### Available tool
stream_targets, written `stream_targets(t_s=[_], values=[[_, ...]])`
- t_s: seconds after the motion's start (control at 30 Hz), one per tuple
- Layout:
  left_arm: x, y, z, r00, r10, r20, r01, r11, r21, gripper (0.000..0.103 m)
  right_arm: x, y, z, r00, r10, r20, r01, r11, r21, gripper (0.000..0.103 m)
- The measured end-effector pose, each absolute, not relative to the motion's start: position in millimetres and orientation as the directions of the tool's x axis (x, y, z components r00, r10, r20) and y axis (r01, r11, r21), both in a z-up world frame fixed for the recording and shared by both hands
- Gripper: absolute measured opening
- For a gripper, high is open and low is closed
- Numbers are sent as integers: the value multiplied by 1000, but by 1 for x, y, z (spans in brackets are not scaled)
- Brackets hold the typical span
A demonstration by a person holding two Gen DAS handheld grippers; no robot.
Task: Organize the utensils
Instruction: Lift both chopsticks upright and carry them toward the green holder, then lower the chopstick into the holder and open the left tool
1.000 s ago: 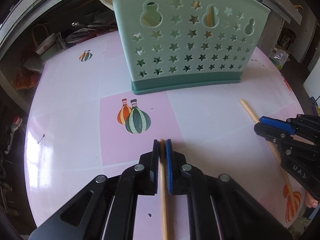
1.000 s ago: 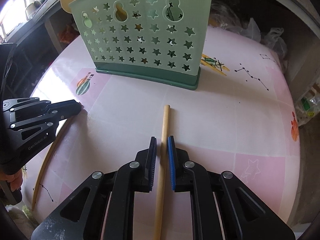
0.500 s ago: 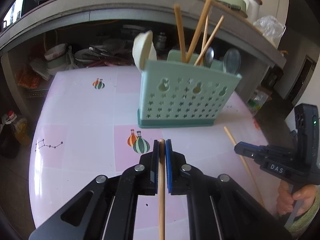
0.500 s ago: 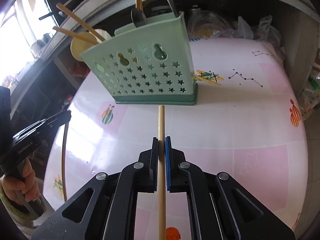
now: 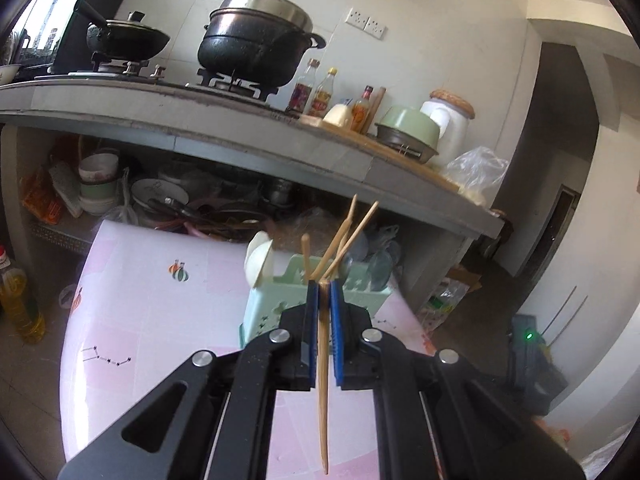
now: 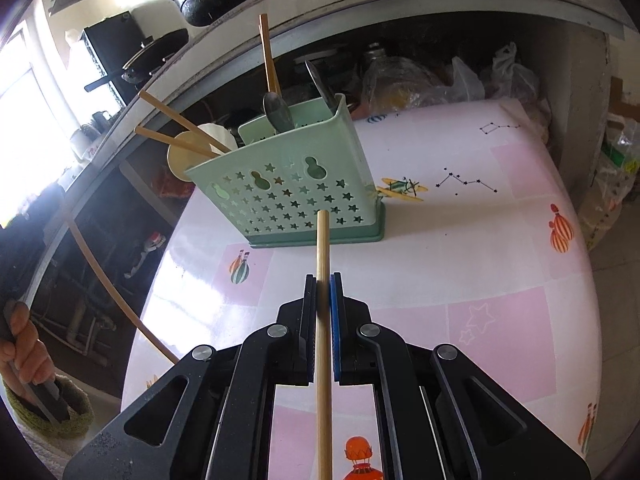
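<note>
Left wrist view: our left gripper [image 5: 324, 292] clamps a wooden chopstick [image 5: 322, 380], raised above the pink-and-white table [image 5: 132, 320] just near of the green utensil caddy [image 5: 264, 300], where chopsticks and a pale spoon already stand. From the right wrist, our right gripper [image 6: 323, 284] pinches a second chopstick [image 6: 323, 264], its tip pointing at the caddy's star-punched wall, while a hand [image 6: 20, 344] grips the other tool at far left.

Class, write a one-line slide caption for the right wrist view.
Right gripper clamps a wooden chopstick above the pink table, aimed at the green star-cut utensil holder.
</note>
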State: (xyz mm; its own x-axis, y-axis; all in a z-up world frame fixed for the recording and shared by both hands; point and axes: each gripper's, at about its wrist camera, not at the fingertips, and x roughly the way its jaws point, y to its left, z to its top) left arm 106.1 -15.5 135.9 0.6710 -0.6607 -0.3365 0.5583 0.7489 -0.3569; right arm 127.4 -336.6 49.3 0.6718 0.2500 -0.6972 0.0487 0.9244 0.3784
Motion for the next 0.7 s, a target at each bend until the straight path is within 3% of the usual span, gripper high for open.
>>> stream_targets(t_s=[0.27,0.43,0.7], values=[[122,-23,230,646,-755,-111,684,637,-355,5,127,-337,46,676,258,-690,51,918,393,5],[131,-45,276,681,-732,17,710,655,-259,5,124,-338,47,686,262,-679,48,914,402,5],[167,-106,265,791,-612,1,610,789,-77,5,121,-341,47,697,257,-669,56,911,408,5]])
